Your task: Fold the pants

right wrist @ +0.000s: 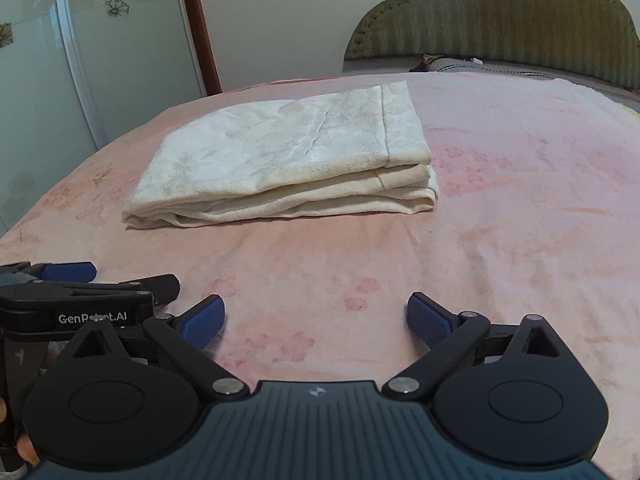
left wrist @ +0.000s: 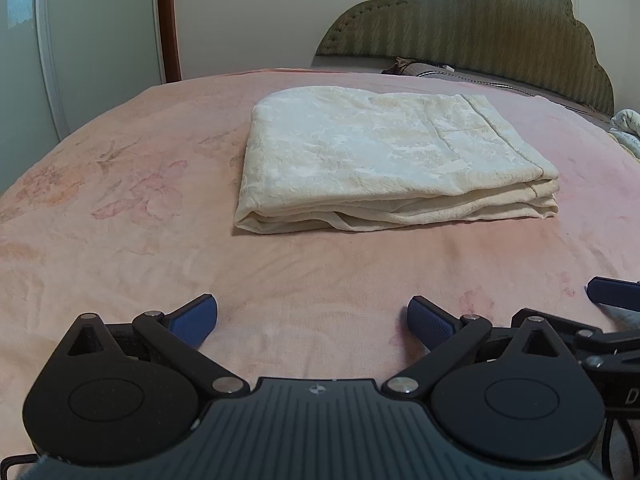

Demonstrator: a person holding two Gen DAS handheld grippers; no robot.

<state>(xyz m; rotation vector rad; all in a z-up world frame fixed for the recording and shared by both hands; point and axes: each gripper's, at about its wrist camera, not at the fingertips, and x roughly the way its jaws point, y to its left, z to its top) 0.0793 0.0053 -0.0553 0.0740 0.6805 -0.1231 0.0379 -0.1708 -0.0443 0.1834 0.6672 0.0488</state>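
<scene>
Ahead of both wide-spread grippers, left gripper (left wrist: 313, 322) and right gripper (right wrist: 316, 320), lie folded pants (left wrist: 384, 160) on the bed (left wrist: 120, 220)

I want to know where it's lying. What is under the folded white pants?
The folded pants lie on the pink blanket covering the bed. Blanket shows all around them. The part right beneath them is covered, so whether anything else is there cannot be seen.

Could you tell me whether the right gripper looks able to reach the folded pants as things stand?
Probably yes: the right gripper stands open, with only bare pink bedspread between it and the folded pants.
</scene>
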